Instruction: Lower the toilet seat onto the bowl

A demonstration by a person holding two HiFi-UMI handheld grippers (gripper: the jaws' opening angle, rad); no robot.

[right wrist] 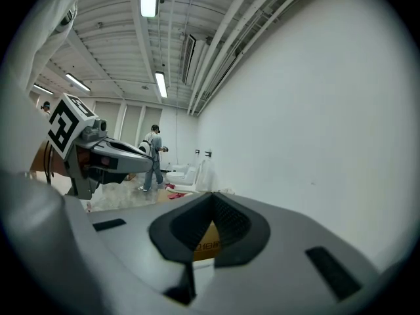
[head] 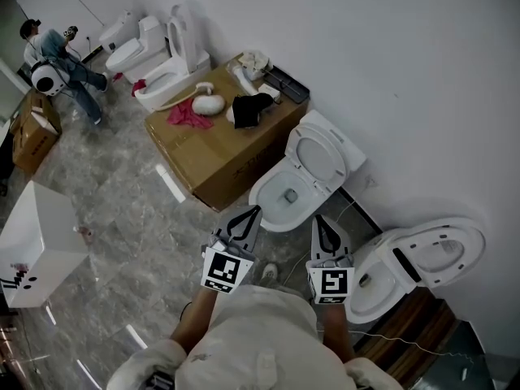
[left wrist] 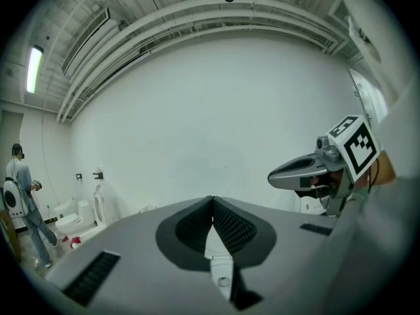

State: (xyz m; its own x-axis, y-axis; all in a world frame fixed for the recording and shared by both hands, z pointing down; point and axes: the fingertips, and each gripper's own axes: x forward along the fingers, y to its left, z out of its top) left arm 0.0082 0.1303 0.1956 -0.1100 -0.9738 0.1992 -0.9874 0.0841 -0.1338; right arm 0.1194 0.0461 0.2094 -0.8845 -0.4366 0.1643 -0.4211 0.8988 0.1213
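Head view: the seat [head: 319, 154] stands raised behind its bowl [head: 275, 207], against the wall [head: 406, 71], just ahead of the left gripper [head: 253, 211] and right gripper [head: 318, 222]. Left gripper view: jaws pressed together, gripping nothing. Right gripper view: jaws likewise closed and empty.

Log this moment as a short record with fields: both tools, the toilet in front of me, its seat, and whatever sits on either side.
Left tool: shut, empty, pointing toward the bowl
Right tool: shut, empty, beside the left tool
Toilet seat: raised, leaning back toward the wall
Bowl: uncovered
Left of toilet: cardboard box with a red cloth on top
Right of toilet: second toilet, lid open
Task status: seat not yet lowered, neither tool touching it
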